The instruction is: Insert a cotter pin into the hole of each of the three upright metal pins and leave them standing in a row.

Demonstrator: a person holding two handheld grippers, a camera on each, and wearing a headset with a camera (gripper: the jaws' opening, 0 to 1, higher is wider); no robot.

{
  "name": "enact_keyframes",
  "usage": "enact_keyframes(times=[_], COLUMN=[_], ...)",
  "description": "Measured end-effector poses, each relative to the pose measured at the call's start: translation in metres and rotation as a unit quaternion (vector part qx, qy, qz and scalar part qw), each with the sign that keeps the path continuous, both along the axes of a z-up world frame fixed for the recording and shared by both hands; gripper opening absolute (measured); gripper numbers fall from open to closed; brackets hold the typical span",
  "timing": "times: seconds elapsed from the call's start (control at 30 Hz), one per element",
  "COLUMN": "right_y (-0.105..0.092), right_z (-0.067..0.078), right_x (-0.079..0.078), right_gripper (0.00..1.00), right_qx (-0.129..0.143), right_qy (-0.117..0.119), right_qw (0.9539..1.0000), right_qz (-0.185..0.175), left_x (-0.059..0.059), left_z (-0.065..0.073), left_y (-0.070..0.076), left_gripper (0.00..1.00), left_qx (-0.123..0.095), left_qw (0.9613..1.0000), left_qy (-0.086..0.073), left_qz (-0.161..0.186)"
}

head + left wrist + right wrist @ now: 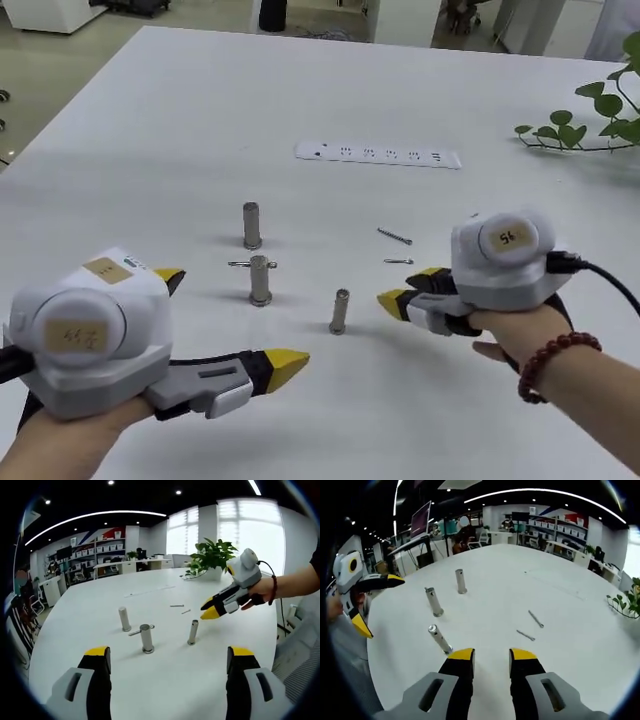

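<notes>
Three upright metal pins stand on the white table (150, 140): a far one (252, 225), a middle one (261, 280) and a near one (340, 311). A cotter pin (240, 264) sticks through the middle pin's top. Two loose cotter pins (395, 236) (398, 261) lie flat right of the row. My left gripper (228, 322) is wide open and holds nothing, left of the pins; in its own view its jaws (169, 652) frame the middle pin (146, 637). My right gripper (411, 287) hovers just right of the near pin, narrowly open and holding nothing, as its own view (492, 655) shows.
A white power strip (378, 154) lies flat beyond the pins. A leafy plant (600, 120) reaches in at the table's far right. Open tabletop surrounds the pins in front and to the left.
</notes>
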State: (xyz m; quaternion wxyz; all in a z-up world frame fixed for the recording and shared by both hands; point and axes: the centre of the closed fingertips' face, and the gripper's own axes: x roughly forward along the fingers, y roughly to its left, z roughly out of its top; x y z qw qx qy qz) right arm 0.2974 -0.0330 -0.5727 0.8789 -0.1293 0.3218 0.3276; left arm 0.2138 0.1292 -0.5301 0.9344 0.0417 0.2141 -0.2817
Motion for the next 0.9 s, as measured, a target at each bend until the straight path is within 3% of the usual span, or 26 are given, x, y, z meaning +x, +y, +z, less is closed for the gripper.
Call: enact_keyframes(times=[0.13, 0.2, 0.4, 0.6, 0.8, 0.9], right_y=[-0.006, -0.01, -0.01, -0.012, -0.013, -0.016], right_z=[0.004, 0.003, 0.002, -0.003, -0.008, -0.012], right_x=[0.012, 0.027, 0.032, 0.036, 0.041, 0.044], right_gripper=[0.22, 0.21, 0.21, 0.19, 0.17, 0.14], right_qx=[-0.019, -0.033, -0.052, -0.072, -0.102, -0.129], right_qy=[0.002, 0.0, 0.009, 0.032, 0.046, 0.055], right_qw=[0.9997, 0.9993, 0.9979, 0.9951, 0.9887, 0.9829], right_qz=[0.017, 0.019, 0.037, 0.06, 0.1, 0.119], left_x=[0.001, 0.001, 0.0, 0.001, 0.001, 0.0], left_z=[-0.001, -0.002, -0.003, -0.004, -0.005, -0.005], left_y=[0.0, 0.001, 0.002, 0.005, 0.007, 0.007], left_gripper=[0.96, 0.96, 0.95, 0.91, 0.9, 0.9], left_qx=[-0.001, -0.001, -0.001, 0.004, 0.007, 0.008], left_qw=[1.0, 1.0, 1.0, 1.0, 0.9999, 0.9999], left_qy=[0.001, 0.003, 0.006, 0.006, 0.007, 0.008], left_qz=[0.0, 0.0, 0.0, 0.005, 0.006, 0.007])
